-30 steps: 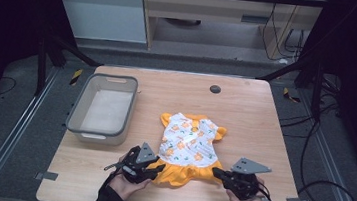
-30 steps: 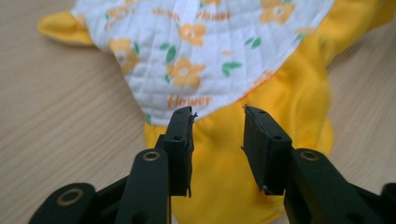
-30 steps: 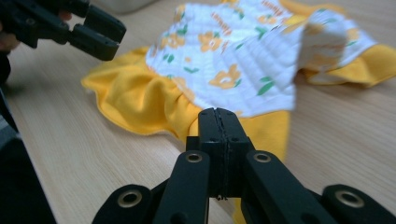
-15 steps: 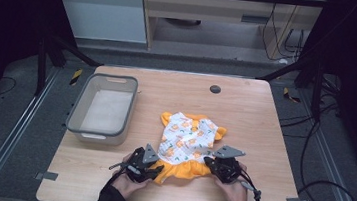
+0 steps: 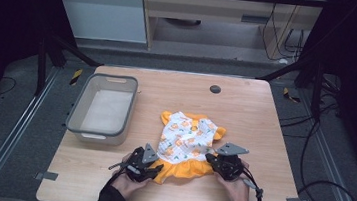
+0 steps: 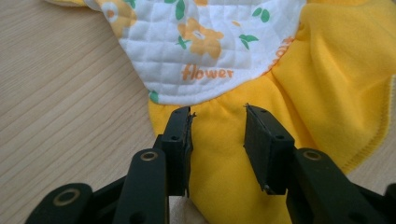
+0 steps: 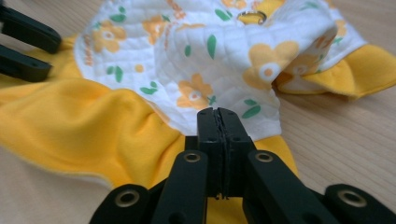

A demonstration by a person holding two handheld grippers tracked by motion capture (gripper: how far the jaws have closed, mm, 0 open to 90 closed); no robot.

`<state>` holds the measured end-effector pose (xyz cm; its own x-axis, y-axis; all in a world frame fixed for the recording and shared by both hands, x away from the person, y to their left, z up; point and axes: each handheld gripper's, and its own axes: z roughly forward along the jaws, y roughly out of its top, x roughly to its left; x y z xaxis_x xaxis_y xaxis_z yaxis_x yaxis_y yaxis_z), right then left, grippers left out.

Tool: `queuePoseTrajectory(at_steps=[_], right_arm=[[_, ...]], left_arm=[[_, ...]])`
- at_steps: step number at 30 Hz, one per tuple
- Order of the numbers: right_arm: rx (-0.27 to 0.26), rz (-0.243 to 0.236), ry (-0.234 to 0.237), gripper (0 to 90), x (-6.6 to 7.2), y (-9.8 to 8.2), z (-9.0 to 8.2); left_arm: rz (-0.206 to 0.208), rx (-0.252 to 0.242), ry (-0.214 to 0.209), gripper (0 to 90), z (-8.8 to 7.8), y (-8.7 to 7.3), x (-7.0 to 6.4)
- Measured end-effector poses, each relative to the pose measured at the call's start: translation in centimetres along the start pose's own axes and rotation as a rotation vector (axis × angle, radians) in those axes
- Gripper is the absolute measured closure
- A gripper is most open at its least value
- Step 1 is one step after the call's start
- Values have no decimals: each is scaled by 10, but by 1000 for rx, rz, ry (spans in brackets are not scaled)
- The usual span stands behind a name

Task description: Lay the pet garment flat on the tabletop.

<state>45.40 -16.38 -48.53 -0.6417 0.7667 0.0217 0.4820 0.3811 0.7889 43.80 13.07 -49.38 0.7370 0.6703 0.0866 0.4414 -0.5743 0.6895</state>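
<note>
Clearly soft and light, the flower-print baby dress (image 5: 187,141) lies flat near the table's (image 5: 246,107) front edge. Right gripper (image 7: 218,116) is clenched at its yellow hem; left gripper (image 6: 217,116), just opening, straddles the skirt unpinched. Hem corners suit gripping.

Quilted white and matt yellow cloth dress (image 5: 187,144) on smooth wood-grain table (image 5: 245,112)

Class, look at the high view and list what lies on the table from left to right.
Grey tub → left gripper → flowered baby dress → right gripper.
</note>
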Motion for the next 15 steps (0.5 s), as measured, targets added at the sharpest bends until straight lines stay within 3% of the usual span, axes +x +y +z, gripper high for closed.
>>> queuePoseTrajectory(at_steps=[3, 6, 12, 15], right_arm=[[-2, -1, 12, 900, 3, -3, -9], [66, 7, 15, 900, 2, -12, -6], [113, 3, 29, 900, 2, -17, -8], [139, 12, 63, 900, 1, -23, -18]], left_arm=[[-7, 0, -1, 615, 0, 0, 0], [-11, 4, -3, 617, -1, -1, -1], [6, 11, -7, 614, -7, -7, -7], [16, 17, -21, 613, -11, -10, -11]])
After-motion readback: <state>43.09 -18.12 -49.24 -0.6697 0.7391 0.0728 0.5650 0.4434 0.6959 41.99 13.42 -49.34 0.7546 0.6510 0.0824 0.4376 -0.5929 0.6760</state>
